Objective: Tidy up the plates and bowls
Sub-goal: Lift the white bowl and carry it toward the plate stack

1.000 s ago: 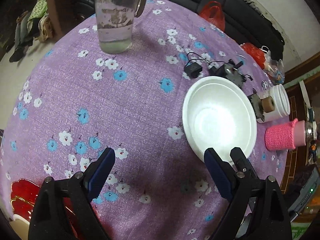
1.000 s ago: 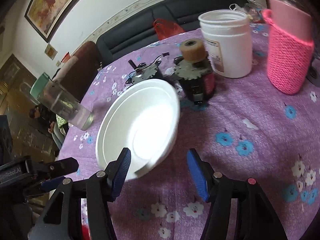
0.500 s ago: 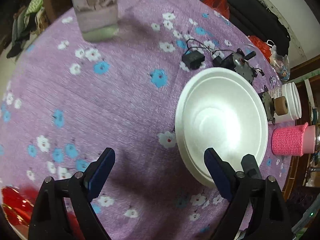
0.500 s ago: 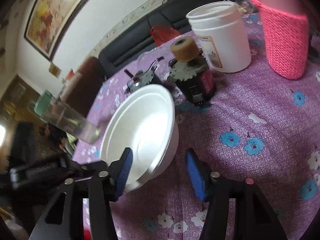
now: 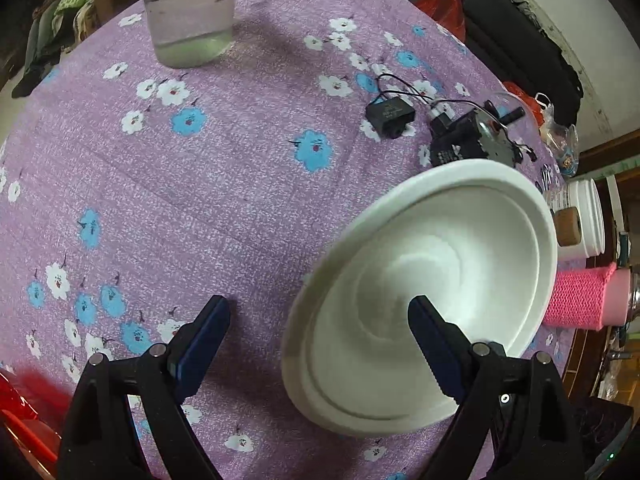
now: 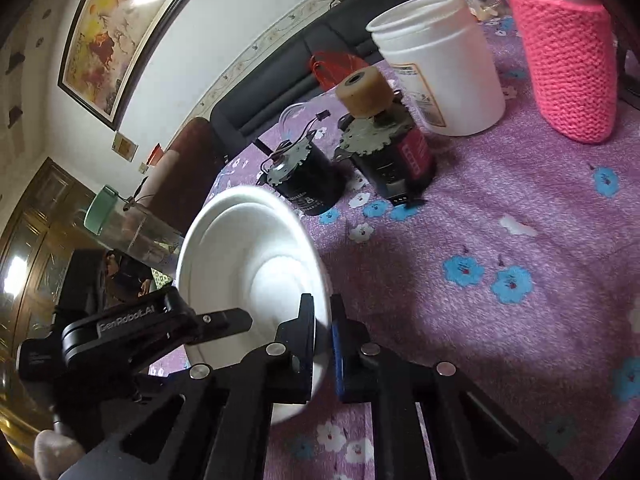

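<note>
A white foam bowl point(image 5: 440, 264) is tilted above the purple flowered tablecloth point(image 5: 200, 200), its inside turned toward the left wrist camera. My right gripper point(image 6: 323, 344) is shut on the near rim of the white bowl point(image 6: 240, 256), one pad inside and one outside. A second rim line shows; I cannot tell whether two bowls are nested. My left gripper point(image 5: 316, 336) points down at the table, open wide. Its right finger point(image 5: 432, 340) hangs over the bowl's inside and its left finger point(image 5: 204, 332) over bare cloth, neither touching the bowl.
A glass jar of water point(image 5: 188, 12) stands at the far edge. Two black motors point(image 6: 308, 184) and a small black wired part point(image 5: 386, 114) lie behind the bowl. A white tub point(image 6: 440, 64) and a pink knitted sleeve point(image 6: 568, 52) stand right. Something red point(image 5: 24, 420) lies bottom left.
My right gripper has closed onto the bowl's rim and tipped the bowl up off the cloth. My left gripper came lower and nearer the bowl, still open.
</note>
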A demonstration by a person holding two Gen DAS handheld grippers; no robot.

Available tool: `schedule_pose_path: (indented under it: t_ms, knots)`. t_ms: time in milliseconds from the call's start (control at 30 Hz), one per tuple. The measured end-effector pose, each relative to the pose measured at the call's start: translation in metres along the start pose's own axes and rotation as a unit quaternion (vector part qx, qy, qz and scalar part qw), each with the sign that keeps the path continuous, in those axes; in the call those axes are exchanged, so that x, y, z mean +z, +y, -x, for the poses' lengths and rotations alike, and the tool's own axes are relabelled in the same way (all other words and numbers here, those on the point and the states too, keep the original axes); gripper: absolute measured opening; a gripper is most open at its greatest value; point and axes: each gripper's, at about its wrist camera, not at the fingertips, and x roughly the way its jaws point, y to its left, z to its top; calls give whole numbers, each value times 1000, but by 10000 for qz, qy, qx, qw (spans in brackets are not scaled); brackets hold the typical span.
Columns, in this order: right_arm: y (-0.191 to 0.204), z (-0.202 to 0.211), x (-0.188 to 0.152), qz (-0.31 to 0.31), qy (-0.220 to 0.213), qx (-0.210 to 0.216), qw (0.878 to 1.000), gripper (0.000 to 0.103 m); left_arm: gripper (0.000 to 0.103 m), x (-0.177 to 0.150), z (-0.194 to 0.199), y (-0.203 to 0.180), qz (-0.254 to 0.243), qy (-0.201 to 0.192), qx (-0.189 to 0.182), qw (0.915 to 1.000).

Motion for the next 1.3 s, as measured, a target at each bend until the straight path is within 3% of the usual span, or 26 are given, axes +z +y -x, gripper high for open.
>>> schedule_pose_path:
  t_ms: [67,133,300,500,867,1300]
  knots:
    - [-6,1,-1,-108,20,92,9999,9,72,-2,0,-8,-228,-1,46,9997]
    - [-13,0,-4,-188,30,138,9997,10,29,-4,-3,-18,-488,113,24,9987]
    - [-29,-5,-6,-415,115,215,9988,10,15,-15,-4,-37,-797,31,229,9966]
    - [-34,5,-4,-466,-22,142,9988,10,15,-30,-3,-54,-980,13,320,9947]
    - [-45,35,2,-500,-73,-50,9987,9,15,-53,-5,-76,-1116,157,140,9935]
    - [-39,63,-21,-255,-48,-210,9994,9,15,-95,13,-60,-1105,93,67,9938]
